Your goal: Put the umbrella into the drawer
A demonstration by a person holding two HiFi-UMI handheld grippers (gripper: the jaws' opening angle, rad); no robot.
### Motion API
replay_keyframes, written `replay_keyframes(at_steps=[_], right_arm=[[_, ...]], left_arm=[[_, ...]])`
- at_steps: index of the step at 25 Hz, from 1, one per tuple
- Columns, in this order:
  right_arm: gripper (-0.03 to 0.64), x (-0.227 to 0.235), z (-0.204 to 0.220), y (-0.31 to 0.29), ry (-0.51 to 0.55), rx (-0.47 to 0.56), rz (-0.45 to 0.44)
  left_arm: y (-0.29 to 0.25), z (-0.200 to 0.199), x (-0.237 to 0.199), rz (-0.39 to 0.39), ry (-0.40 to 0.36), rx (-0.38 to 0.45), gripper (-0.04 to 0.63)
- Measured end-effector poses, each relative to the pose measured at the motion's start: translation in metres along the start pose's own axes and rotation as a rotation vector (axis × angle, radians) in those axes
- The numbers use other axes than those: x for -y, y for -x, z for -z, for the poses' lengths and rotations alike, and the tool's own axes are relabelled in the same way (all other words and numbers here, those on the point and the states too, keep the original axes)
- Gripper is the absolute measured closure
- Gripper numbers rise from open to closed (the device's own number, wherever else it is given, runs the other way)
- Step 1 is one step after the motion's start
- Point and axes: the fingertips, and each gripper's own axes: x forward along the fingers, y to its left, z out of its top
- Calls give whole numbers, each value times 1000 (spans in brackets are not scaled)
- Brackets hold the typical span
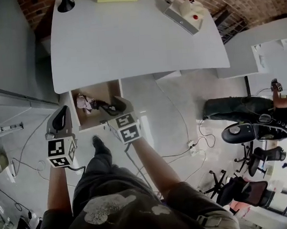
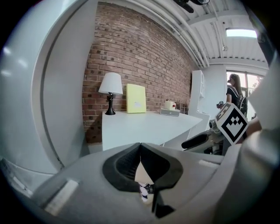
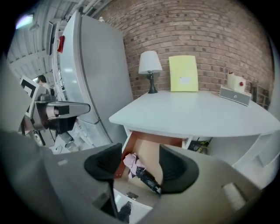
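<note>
Black-padded and wide apart, the right claw (image 3: 140, 154) grips nothing; the gap between its jaws is bare. Straight below and a little ahead of it the drawer (image 3: 125, 151) stands open, and the umbrella (image 3: 143, 174) lies inside on the drawer floor. Its pink folds sit toward the wall on the claw's left, and its black end slants toward the front edge, nearest the claw. Above and beyond the drawer runs the white table (image 3: 197, 109). The left claw (image 2: 140, 147) has its jaws together at the tips, clamped on nothing, and hangs off to the left of the drawer.

The umbrella looks to be where it belongs, so what remains, if anything, is shutting the drawer. The risk sits in that slanted lie. The right jaw hides the black end, so I cannot tell whether it clears the front edge. If it overhangs, a push could jam it against the table's frame. Loose pink cloth riding high could likewise snag under the tabletop.
</note>
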Motion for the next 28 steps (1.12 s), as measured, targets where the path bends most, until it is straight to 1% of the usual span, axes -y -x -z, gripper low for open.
replay_keyframes(at_steps=[3, 5, 7, 8, 10, 11, 12, 17, 21, 24, 28], right_arm=[[356, 20, -2, 27, -57, 42, 62], [468, 34, 0, 47, -89, 74, 111], [484, 44, 5, 69, -115, 111, 151], [525, 47, 6, 81, -127, 133, 169], [566, 48, 8, 104, -139, 175, 201], [599, 46, 10, 115, -140, 189, 210], [611, 41, 13, 125, -139, 199, 214], [612, 10, 30, 170, -132, 227, 209], [612, -6, 43, 206, -100, 222, 226], [612, -10, 53, 236, -86, 227, 249], [612, -13, 68, 273, -76, 241, 275]], left_arm=[[-8, -16, 22, 52, -10, 17, 584], [-8, -27, 41, 85, -29, 34, 584], [-4, -36, 60, 114, -47, 54, 584], [0, -39, 70, 126, -54, 63, 584], [12, -41, 86, 142, -63, 74, 584], [20, -39, 93, 146, -64, 77, 584], [29, -37, 99, 149, -63, 78, 584], [78, -23, 121, 149, -65, 96, 584], [108, -14, 141, 172, -69, 98, 584], [126, -16, 158, 188, -81, 110, 584], [149, -23, 186, 207, -94, 151, 584]])
